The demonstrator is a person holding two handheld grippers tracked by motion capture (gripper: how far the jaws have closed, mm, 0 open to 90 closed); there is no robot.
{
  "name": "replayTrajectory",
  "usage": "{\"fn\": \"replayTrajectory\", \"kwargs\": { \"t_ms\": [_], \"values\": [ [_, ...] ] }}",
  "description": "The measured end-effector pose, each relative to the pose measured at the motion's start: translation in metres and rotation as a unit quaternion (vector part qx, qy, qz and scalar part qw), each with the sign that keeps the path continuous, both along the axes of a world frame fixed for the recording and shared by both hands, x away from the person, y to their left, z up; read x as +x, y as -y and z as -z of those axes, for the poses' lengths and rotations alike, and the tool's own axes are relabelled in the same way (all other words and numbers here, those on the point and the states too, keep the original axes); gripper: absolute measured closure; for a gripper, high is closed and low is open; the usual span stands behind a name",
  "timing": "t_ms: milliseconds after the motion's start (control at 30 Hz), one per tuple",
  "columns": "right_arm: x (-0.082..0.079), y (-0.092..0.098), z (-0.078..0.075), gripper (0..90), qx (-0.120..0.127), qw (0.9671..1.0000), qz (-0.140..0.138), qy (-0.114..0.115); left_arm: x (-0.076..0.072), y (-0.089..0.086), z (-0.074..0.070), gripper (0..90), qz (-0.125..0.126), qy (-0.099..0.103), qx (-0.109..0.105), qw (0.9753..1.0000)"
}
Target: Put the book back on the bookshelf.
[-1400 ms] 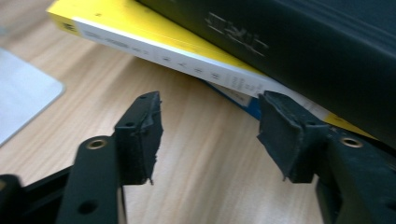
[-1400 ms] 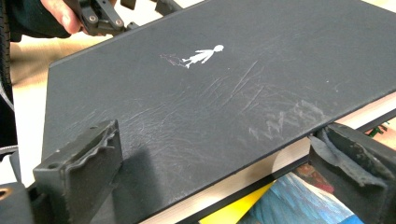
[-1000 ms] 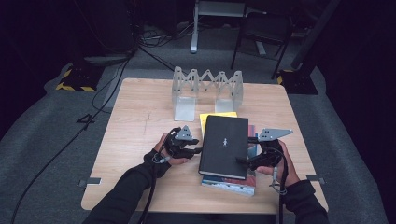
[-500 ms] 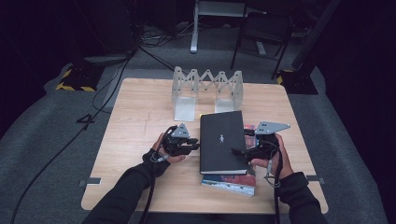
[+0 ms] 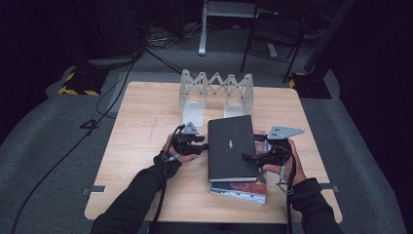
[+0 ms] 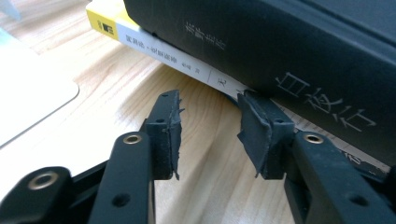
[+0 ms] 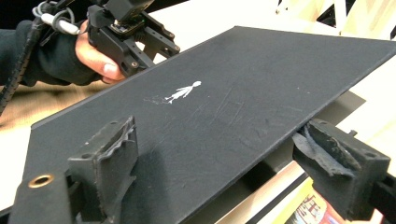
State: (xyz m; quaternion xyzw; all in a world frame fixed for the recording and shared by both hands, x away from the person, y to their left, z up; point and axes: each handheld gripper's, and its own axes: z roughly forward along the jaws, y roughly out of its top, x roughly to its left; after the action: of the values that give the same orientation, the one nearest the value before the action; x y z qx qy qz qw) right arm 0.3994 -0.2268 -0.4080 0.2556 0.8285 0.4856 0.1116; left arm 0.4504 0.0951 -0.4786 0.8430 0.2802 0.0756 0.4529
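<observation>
Black book (image 5: 233, 147) tops a stack on the counter (image 5: 141, 117). Right gripper (image 7: 224, 158) straddles its edge, jaws spread, not clamped. Left gripper (image 6: 210, 128) is released, jaws apart just short of the spines, yellow-white book (image 6: 154, 44) directly ahead.

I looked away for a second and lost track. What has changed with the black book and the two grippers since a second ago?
The black book has been turned from slightly askew to squarer over the stack. Both grippers closed in on it: the left gripper now sits at its spine edge, the right gripper straddles its opposite edge, fingers open, not clamped. The books beneath, the folding rack and the table stayed put.
</observation>
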Motion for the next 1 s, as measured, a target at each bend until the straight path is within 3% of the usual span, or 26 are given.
{"fn": "replayTrajectory", "kwargs": {
  "t_ms": [67,133,300,467,500,533,567,600,633,667,733,767,833,900,1000],
  "values": [
    [0.001,0.0,-0.002,15.1,-0.003,1.0,-0.005,-0.002,-0.001,0.0,-0.001,67.3,0.011,0.005,-0.002,0.9999],
    [0.002,0.0,-0.002,18.2,0.004,0.9999,-0.015,-0.004,-0.002,-0.001,-0.001,73.8,0.02,0.003,-0.017,0.9996],
    [0.001,-0.003,-0.006,24.9,0.014,0.9994,-0.031,0.004,-0.005,-0.003,-0.008,80.8,0.033,0.02,-0.034,0.9987],
    [-0.006,-0.011,-0.02,46.3,0.037,0.9962,-0.074,0.027,-0.009,-0.005,-0.023,81.3,0.041,0.035,-0.062,0.9966],
    [-0.008,-0.014,-0.024,51.4,0.037,0.9952,-0.083,0.035,-0.009,-0.007,-0.026,82.9,0.042,0.034,-0.081,0.9953],
    [-0.011,-0.017,-0.028,51.6,0.034,0.9947,-0.087,0.043,-0.009,-0.01,-0.031,86.5,0.044,0.031,-0.12,0.9913],
    [-0.013,-0.019,-0.031,51.4,0.016,0.9956,-0.08,0.046,-0.009,-0.014,-0.039,86.2,0.059,0.025,-0.169,0.9836],
    [-0.012,-0.02,-0.032,51.4,0.011,0.9968,-0.073,0.032,-0.012,-0.011,-0.051,84.3,0.082,0.031,-0.173,0.9811],
    [-0.008,-0.019,-0.03,51.6,0.014,0.9971,-0.073,0.016,-0.016,-0.003,-0.059,83.1,0.078,0.056,-0.128,0.9871],
    [-0.007,-0.019,-0.028,52.0,0.019,0.9967,-0.077,0.013,-0.018,0.005,-0.063,81.9,0.071,0.071,-0.094,0.9905],
    [-0.009,-0.019,-0.027,52.5,0.023,0.9968,-0.076,0.015,-0.017,0.004,-0.068,74.6,0.042,0.082,-0.084,0.9922],
    [-0.009,-0.019,-0.027,52.5,0.023,0.9968,-0.076,0.015,-0.017,0.004,-0.068,70.7,0.042,0.082,-0.084,0.9922],
    [-0.015,-0.015,-0.023,53.2,0.034,0.9966,-0.069,0.03,-0.018,-0.003,-0.066,65.5,0.017,0.082,-0.07,0.994],
    [-0.018,-0.012,-0.021,53.8,0.041,0.9963,-0.068,0.035,-0.019,-0.007,-0.06,59.5,-0.003,0.079,-0.035,0.9963],
    [-0.023,-0.009,-0.017,54.7,0.053,0.9954,-0.066,0.044,-0.019,-0.005,-0.048,49.2,0.009,0.049,-0.009,0.9987]
  ]
}}
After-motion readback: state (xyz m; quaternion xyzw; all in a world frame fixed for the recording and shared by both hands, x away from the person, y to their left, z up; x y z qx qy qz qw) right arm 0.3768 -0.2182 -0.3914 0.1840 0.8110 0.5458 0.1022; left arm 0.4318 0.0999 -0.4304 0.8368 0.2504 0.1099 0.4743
